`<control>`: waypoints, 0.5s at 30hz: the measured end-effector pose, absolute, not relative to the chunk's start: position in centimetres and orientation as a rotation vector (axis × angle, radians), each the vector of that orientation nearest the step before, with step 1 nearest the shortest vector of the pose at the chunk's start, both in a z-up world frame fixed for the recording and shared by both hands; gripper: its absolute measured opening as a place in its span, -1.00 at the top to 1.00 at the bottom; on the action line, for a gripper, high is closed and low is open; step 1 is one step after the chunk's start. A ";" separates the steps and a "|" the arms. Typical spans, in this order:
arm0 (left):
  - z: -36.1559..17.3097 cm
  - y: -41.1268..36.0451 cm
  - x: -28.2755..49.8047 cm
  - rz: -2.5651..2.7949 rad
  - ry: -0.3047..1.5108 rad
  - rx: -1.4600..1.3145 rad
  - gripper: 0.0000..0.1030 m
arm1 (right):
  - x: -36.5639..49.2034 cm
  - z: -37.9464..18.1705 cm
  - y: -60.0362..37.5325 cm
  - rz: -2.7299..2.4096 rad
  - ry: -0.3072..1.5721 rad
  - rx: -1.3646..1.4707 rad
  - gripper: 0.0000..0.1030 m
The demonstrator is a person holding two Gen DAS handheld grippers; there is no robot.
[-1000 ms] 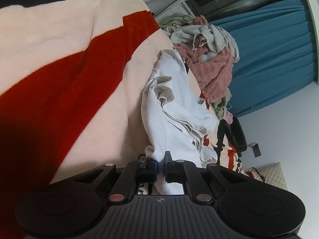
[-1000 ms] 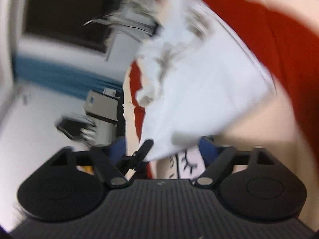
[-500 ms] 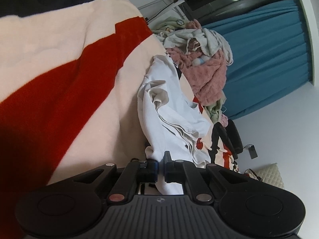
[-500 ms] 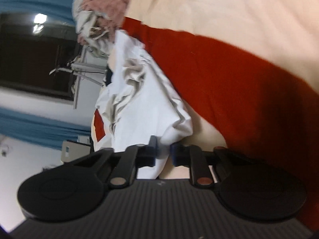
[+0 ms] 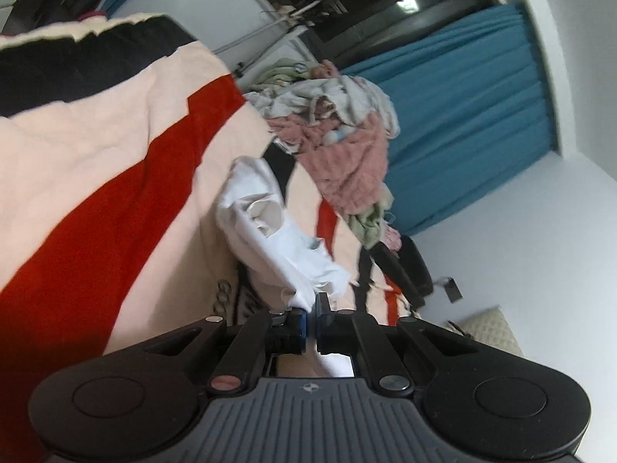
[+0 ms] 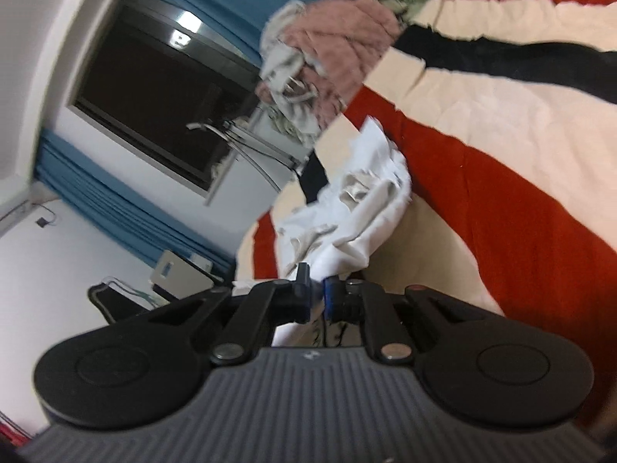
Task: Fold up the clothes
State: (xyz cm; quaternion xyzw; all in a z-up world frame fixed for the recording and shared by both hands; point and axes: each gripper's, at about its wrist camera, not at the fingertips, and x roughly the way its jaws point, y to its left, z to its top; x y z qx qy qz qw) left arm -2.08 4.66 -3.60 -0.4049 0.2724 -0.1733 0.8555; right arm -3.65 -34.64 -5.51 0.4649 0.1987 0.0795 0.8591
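Both claws are clamped on the white garment (image 5: 270, 239): left claw (image 5: 311, 305) pinches one edge, right claw (image 6: 317, 283) pinches another, jaws nearly touching with cloth between them. The garment hangs bunched above the striped blanket (image 5: 115, 177) on the bed, near the laundry pile (image 5: 339, 146) (unsorted, well apart from my grip). To do this well I keep both pinches firm, spread the claws apart so the cloth goes taut, then lay it flat before folding.
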 end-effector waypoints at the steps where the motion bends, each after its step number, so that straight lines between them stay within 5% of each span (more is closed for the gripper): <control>1: -3.1 4.7 -3.6 -0.371 0.555 -0.831 0.92 | -5.2 -5.3 -34.4 0.173 0.398 0.969 0.81; 8: -2.2 5.0 -12.0 -0.389 0.536 -0.758 0.92 | -13.3 -3.8 -32.5 0.173 0.333 0.829 0.81; 15: -1.2 5.1 -10.7 -0.395 0.547 -0.772 0.92 | -13.6 -3.2 -32.1 0.138 0.332 0.804 0.81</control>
